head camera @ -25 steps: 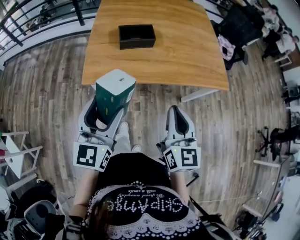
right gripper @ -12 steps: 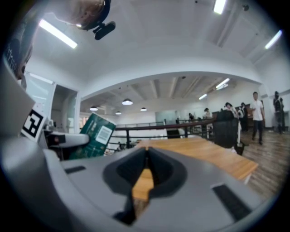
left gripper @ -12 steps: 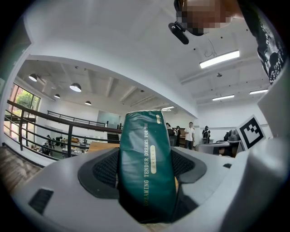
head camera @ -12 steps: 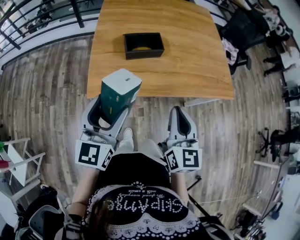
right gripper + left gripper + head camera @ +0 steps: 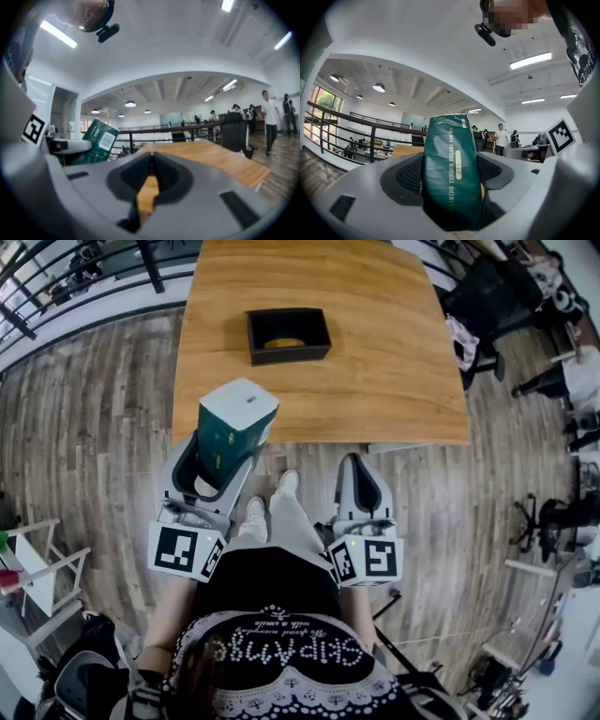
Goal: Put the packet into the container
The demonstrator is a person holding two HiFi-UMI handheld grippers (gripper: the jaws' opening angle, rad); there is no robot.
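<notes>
A dark green packet (image 5: 232, 430) with a white top stands upright between the jaws of my left gripper (image 5: 221, 457), which is shut on it. In the left gripper view the packet (image 5: 452, 168) fills the gap between the jaws, its gold lettering facing me. The black open container (image 5: 288, 335) sits on the wooden table (image 5: 375, 352), ahead of the packet and slightly right, well apart from it; something yellowish lies inside. My right gripper (image 5: 357, 476) hangs below the table's near edge, jaws shut with nothing held. The right gripper view shows the packet (image 5: 97, 140) off to its left.
The table's near edge (image 5: 319, 442) runs just ahead of both grippers. Wood-plank floor surrounds it. A black chair (image 5: 487, 287) with clothing stands at the table's right. A railing (image 5: 75, 277) runs at the far left. The person's feet (image 5: 267, 507) show between the grippers.
The table and container have shifted lower in the head view, so they are nearer. The left gripper still holds the packet. The person's feet have stepped forward.
</notes>
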